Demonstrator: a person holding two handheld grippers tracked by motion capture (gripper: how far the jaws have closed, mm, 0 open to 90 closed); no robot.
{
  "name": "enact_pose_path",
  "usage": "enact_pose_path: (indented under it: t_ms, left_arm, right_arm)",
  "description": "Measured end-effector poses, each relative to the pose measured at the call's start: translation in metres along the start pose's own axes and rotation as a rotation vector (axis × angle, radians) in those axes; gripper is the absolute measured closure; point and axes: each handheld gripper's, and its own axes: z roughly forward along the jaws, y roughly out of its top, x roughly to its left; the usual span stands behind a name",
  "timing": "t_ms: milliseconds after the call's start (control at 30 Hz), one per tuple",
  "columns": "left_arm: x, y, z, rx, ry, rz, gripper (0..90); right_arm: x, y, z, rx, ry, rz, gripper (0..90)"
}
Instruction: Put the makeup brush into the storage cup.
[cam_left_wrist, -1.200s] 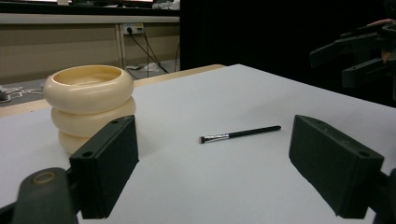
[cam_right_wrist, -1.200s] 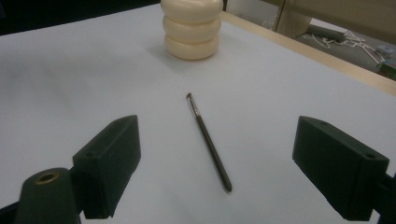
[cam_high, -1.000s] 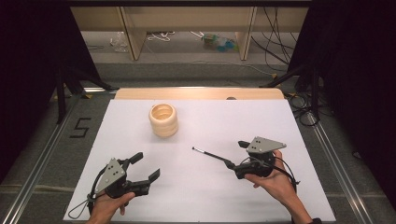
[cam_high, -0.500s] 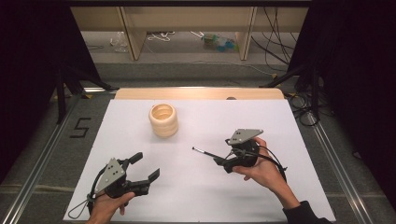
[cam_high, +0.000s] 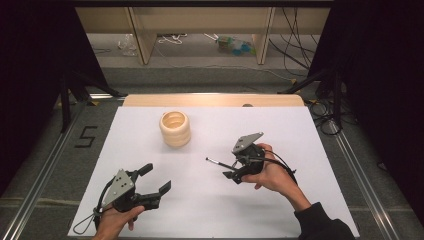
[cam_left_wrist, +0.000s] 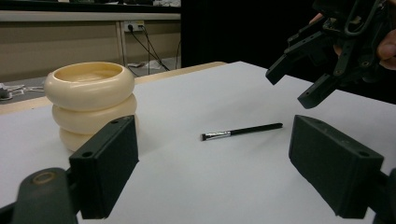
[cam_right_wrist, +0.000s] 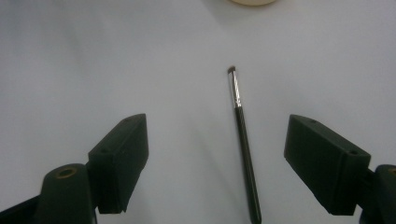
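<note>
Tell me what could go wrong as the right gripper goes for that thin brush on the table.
The brush lies flat on the white table, thin and low, so the right gripper, jaws open astride its handle, may close over it or roll it away. It also sits nearer one jaw than the other, so a closing grip could flick it sideways, perhaps toward the cream ringed holder.

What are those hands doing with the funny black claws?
A person holds a tool in each hand over a white table. The right tool hangs just above a thin black brush lying flat on the table. Its jaws have just been closing a little but stand open on either side of the brush, not touching it. The left tool waits, open, nearer the person. A cream ringed pot stands farther back.
</note>
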Motion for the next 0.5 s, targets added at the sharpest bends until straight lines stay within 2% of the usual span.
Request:
enact_pose_path:
  t_ms: [200, 233, 367, 500]
  left_arm:
    - [-0.001, 0.000, 0.000, -0.001, -0.002, -0.002, 15.6]
    - [0.000, 0.000, 0.000, 0.002, -0.002, 0.001, 15.6]
    - [0.000, 0.000, 0.000, 0.004, -0.004, 0.004, 15.6]
    - [0.000, 0.000, 0.000, 0.005, -0.005, 0.002, 15.6]
  right_arm:
    - [-0.004, 0.011, 0.011, 0.040, 0.014, -0.018, 25.1]
    - [-0.005, 0.014, 0.013, 0.058, 0.028, -0.023, 25.4]
    - [-0.007, 0.021, 0.024, 0.124, 0.038, -0.039, 27.4]
    - [-0.011, 0.026, 0.036, 0.181, 0.049, -0.036, 30.4]
